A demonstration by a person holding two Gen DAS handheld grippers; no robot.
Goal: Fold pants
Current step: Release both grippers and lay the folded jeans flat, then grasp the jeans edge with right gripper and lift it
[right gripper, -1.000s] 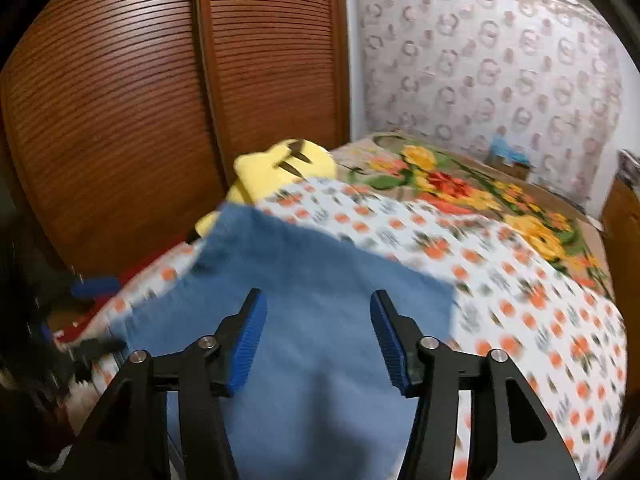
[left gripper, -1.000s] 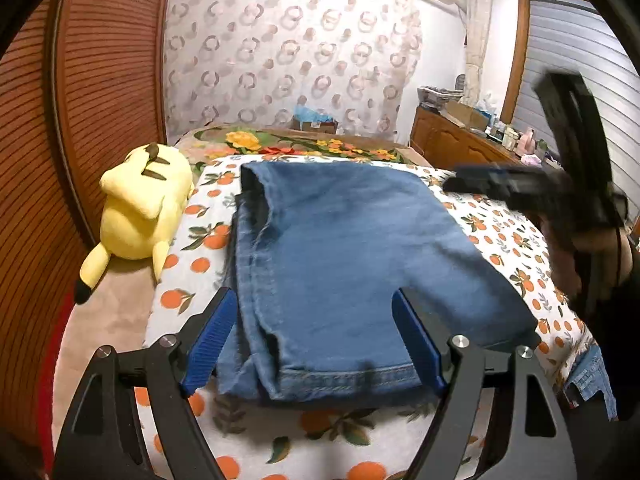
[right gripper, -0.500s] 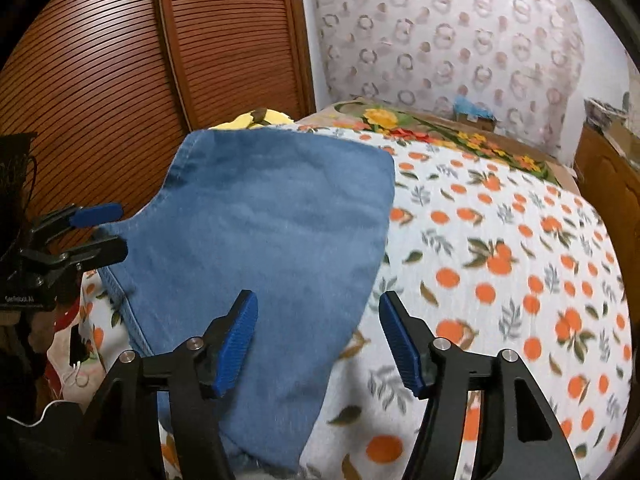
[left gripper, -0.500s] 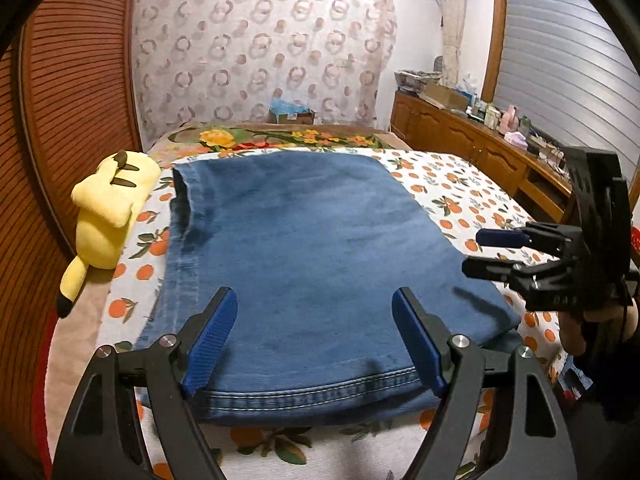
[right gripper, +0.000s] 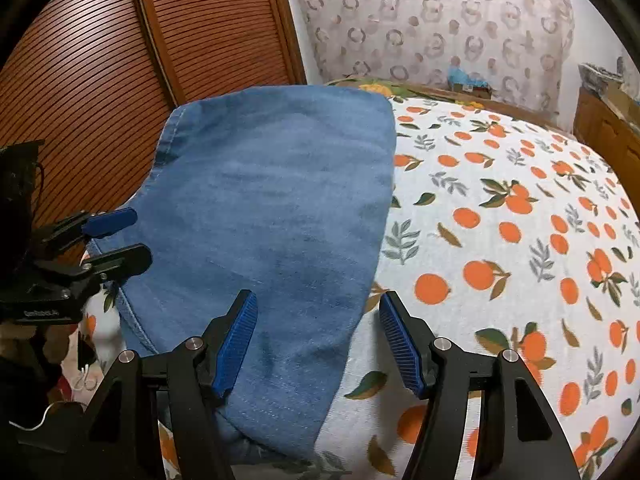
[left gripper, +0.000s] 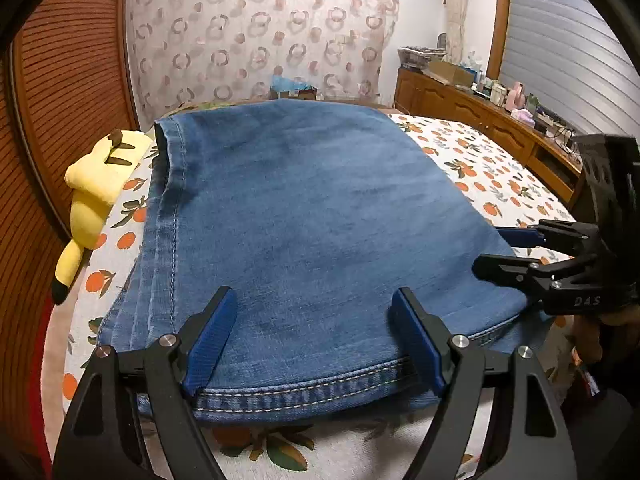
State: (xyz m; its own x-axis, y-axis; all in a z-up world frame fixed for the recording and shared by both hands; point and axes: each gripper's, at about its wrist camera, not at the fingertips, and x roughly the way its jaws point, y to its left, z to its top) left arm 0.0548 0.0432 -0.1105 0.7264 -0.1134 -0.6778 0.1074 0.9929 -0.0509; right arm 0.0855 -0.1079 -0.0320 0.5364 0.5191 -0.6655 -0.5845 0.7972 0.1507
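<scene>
Folded blue jeans (left gripper: 320, 216) lie flat on a bed sheet printed with oranges (left gripper: 472, 160), a stitched hem toward me. My left gripper (left gripper: 316, 340) hovers open just over that near hem; the denim shows between its blue pads, which do not press it. At the jeans' right corner my right gripper (left gripper: 508, 252) is seen from the side, jaws apart. In the right wrist view the right gripper (right gripper: 318, 340) stands open over the jeans' (right gripper: 272, 208) side edge, one pad above denim, the other above the sheet (right gripper: 500, 240). The left gripper (right gripper: 116, 236) shows at the left.
A yellow plush toy (left gripper: 96, 188) lies on the bed left of the jeans, against slatted wooden doors (right gripper: 100, 60). A cluttered wooden dresser (left gripper: 480, 120) runs along the right wall. A patterned curtain (left gripper: 260, 40) hangs behind the bed. A hand (left gripper: 600, 332) holds the right gripper.
Both grippers have come down closer to the jeans. The right gripper swung from up in the air to the jeans' right corner, and its jaws widened a little.
</scene>
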